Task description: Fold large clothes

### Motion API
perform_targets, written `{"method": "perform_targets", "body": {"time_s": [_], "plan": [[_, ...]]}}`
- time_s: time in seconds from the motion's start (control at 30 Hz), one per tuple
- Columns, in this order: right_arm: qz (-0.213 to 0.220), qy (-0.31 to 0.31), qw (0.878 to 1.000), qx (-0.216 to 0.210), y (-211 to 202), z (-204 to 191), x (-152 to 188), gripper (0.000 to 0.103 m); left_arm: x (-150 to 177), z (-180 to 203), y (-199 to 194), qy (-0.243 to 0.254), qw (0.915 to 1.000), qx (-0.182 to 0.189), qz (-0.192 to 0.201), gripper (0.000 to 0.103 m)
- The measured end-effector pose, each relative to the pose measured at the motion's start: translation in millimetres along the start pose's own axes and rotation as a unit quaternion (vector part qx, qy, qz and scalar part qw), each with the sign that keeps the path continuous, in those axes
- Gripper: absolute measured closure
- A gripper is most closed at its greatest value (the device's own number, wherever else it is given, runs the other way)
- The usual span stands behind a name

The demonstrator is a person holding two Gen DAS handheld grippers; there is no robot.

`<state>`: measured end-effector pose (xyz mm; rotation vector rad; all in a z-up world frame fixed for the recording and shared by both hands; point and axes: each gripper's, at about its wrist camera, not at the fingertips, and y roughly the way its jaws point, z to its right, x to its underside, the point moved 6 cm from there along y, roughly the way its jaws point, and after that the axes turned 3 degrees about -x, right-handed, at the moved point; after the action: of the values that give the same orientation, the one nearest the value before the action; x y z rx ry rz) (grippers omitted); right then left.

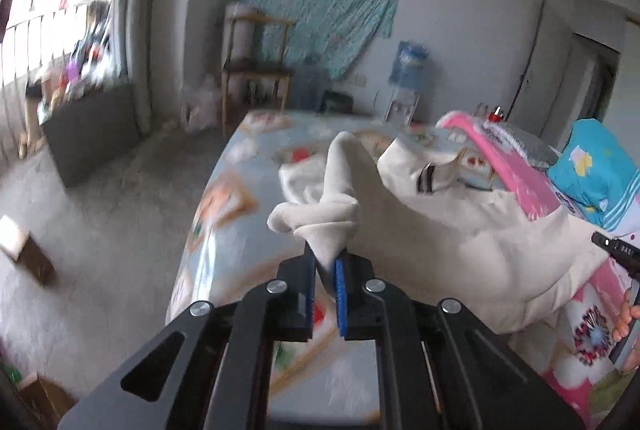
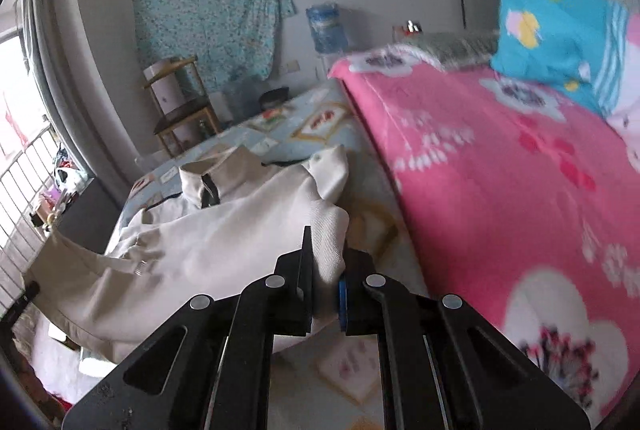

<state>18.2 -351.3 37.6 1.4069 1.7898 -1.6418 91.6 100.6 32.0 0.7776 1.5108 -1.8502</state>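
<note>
A cream-white jacket (image 2: 192,250) is spread over the patterned light-blue bedsheet (image 1: 224,198), just beside a pink floral quilt (image 2: 500,190). One bunched corner is clamped by the left gripper (image 1: 325,262); another fold is pinched by the right gripper (image 2: 326,270).

Pretty busy room. A teal patterned cloth (image 2: 212,14) is pinned up on the back wall, with a wooden shelf stand (image 2: 180,102) in front of it and a blue water jug (image 2: 326,28) off to the right. The bed has a light blue patterned sheet (image 1: 224,198), a pink floral blanket (image 2: 500,166) and a bright blue pillow (image 2: 556,30). A cardboard box (image 1: 24,250) sits on the concrete floor (image 1: 108,230).
</note>
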Motion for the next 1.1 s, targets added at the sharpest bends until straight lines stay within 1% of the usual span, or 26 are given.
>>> {"method": "perform_targets", "body": {"time_s": [0.07,0.1,0.17,0.2,0.23,0.27,0.3,0.37,0.4,0.43,0.47,0.53,0.57,0.6,0.63,0.7,0.73,0.8,0.87,0.9,0.93,0.97,1.0,1.03,1.07,1.1], "plan": [[-0.038,0.018,0.999,-0.01,6.5,12.9,24.9,0.093,21.5,-10.6,6.2,-0.017,0.9993,0.002,-0.034,0.089],[-0.058,0.021,0.998,-0.01,13.0,18.4,36.9,0.09,38.5,-19.7,15.4,-0.034,0.9975,0.008,-0.062,0.087],[-0.117,0.02,0.993,0.006,34.3,30.2,66.0,0.087,63.9,-33.1,35.2,-0.064,0.9908,0.013,-0.119,0.08],[-0.135,0.014,0.991,0.019,41.7,34.4,73.8,0.082,74.1,-42.3,40.0,-0.08,0.9875,0.003,-0.136,0.078],[-0.156,0.009,0.987,0.043,47.0,41.1,81.9,0.076,77.9,-51.3,39.0,-0.093,0.9864,-0.01,-0.135,0.077],[-0.162,0.011,0.985,0.053,46.1,45.4,83.1,0.074,75.6,-59.4,34.3,-0.099,0.9868,-0.028,-0.125,0.073],[-0.159,0.017,0.986,0.055,40.7,47.8,80.3,0.073,69.5,-65.9,29.1,-0.101,0.9881,-0.042,-0.108,0.073],[-0.136,0.023,0.989,0.057,24.7,50.6,66.0,0.067,58.0,-76.4,14.1,-0.1,0.9903,-0.064,-0.072,0.071],[-0.122,0.016,0.99,0.067,16.1,49.3,56.2,0.062,54.5,-78.8,10.0,-0.098,0.9911,-0.064,-0.063,0.07],[-0.113,0.007,0.991,0.069,11.4,45.1,49.4,0.058,48.8,-78.4,6.8,-0.095,0.9924,-0.057,-0.055,0.07],[-0.109,-0.002,0.992,0.066,8.3,38.7,46.6,0.057,44.6,-75.4,7.6,-0.091,0.9934,-0.048,-0.051,0.07],[-0.114,-0.028,0.992,0.038,10.8,14.7,40.9,0.05,33.0,-52.7,20.2,-0.079,0.9954,0.006,-0.054,0.069],[-0.121,-0.043,0.992,0.019,14.0,0.9,43.2,0.048,29.3,-42.8,26.4,-0.076,0.9947,0.034,-0.061,0.063],[-0.135,-0.066,0.989,-0.01,20.4,-22.1,48.5,0.044,27.7,-19.0,39.7,-0.07,0.9911,0.078,-0.081,0.06],[-0.146,-0.084,0.985,-0.029,25.6,-38.5,54.6,0.041,28.3,-2.0,50.7,-0.063,0.9865,0.111,-0.103,0.057],[-0.168,-0.126,0.976,-0.056,40.9,-71.9,71.9,0.041,33.1,27.0,72.9,-0.039,0.9798,0.137,-0.141,0.056],[-0.179,-0.145,0.971,-0.056,50.3,-85.6,81.3,0.041,38.9,38.3,80.4,-0.021,0.9786,0.134,-0.155,0.056],[-0.203,-0.176,0.962,-0.047,69.8,-103.5,99.6,0.041,49.2,55.5,93.6,0.025,0.9795,0.105,-0.17,0.056],[-0.217,-0.184,0.958,-0.044,82.1,-110.5,111.7,0.041,57.8,64.9,100.6,0.059,0.9787,0.085,-0.177,0.056],[-0.221,-0.185,0.957,-0.04,84.7,-111.6,115.6,0.042,63.1,66.8,104.0,0.078,0.978,0.067,-0.182,0.056],[-0.227,-0.185,0.956,-0.028,90.4,-110.6,119.2,0.043,68.3,66.8,104.4,0.092,0.977,0.056,-0.184,0.056],[-0.232,-0.183,0.955,-0.018,95.0,-108.3,122.2,0.045,71.1,68.9,104.8,0.106,0.9768,0.049,-0.18,0.056],[-0.237,-0.179,0.955,-0.016,95.6,-106.5,124.4,0.05,72.9,69.4,107.9,0.114,0.9766,0.044,-0.177,0.056],[-0.246,-0.17,0.954,-0.016,99.4,-101.2,127.0,0.051,74.3,70.5,108.2,0.122,0.9763,0.038,-0.175,0.056],[-0.245,-0.162,0.956,-0.02,99.5,-97.3,127.9,0.053,75.3,70.5,107.9,0.129,0.976,0.033,-0.173,0.056],[-0.242,-0.165,0.956,-0.017,97.6,-96.4,128.7,0.064,76.9,70.1,106.9,0.136,0.976,0.025,-0.169,0.058]]}}
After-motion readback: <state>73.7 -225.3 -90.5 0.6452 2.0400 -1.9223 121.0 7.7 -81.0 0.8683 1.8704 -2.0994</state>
